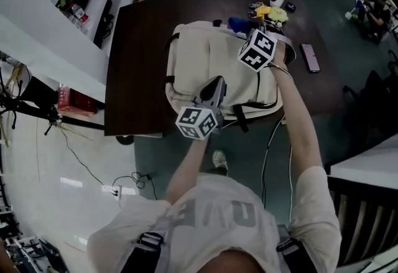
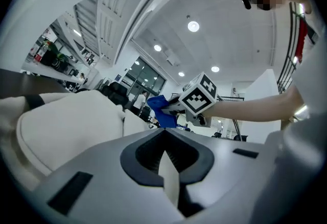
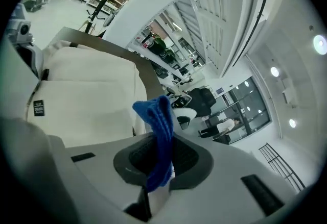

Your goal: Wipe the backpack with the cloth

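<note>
Blue cloth (image 3: 158,131), 1, pinched by right gripper (image 3: 153,195) jaws, left gripper (image 2: 171,182) jaws closed empty over 1 backpack (image 1: 211,60).

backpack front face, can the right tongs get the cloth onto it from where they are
Probably yes. The right tongs, shut on the blue cloth, are at the far edge of the cream backpack; its broad face lies bare, with the left tongs off at the near edge.

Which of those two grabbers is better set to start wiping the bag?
The right gripper, probably: its jaws are shut on the blue cloth, over the far end of the cream backpack. The left gripper is shut with no cloth, by the bag's near edge.
</note>
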`<state>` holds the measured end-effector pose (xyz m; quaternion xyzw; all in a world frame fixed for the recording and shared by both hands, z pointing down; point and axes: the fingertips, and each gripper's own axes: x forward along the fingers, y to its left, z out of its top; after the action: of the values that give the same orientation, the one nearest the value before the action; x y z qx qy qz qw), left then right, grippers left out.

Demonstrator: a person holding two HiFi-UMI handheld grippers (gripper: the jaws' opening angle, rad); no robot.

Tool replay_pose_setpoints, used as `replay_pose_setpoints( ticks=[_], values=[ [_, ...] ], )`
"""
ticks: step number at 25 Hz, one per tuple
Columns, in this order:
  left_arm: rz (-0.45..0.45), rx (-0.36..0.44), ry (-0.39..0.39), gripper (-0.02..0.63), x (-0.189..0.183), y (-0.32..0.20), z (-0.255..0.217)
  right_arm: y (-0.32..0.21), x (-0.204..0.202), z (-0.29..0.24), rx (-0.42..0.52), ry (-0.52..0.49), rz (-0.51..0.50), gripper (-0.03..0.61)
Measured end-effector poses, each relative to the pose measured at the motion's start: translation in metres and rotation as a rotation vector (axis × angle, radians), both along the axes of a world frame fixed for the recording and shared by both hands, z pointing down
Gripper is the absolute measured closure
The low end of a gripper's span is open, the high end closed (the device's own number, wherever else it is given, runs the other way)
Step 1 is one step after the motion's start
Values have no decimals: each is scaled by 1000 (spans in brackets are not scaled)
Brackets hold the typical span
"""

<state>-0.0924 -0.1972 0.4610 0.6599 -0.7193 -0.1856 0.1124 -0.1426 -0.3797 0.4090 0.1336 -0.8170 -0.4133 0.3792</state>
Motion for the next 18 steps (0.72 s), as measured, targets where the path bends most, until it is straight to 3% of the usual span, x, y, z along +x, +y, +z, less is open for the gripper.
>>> replay_pose_setpoints(
  ticks=[2,6,11,18],
  values=[
    [-12,-26,20,611,-5,-7,6,-10,-16,18,-30,28,-4,537],
    [3,-71,-19,611,0,-16,11,0,-39,70,-96,99,-41,537],
    [-13,-61,-16,611,-7,-18,12,13,-46,99,-43,114,-43,537],
    [-40,-56,11,611,-13,-18,14,33,-30,103,-48,96,-62,537]
  ],
)
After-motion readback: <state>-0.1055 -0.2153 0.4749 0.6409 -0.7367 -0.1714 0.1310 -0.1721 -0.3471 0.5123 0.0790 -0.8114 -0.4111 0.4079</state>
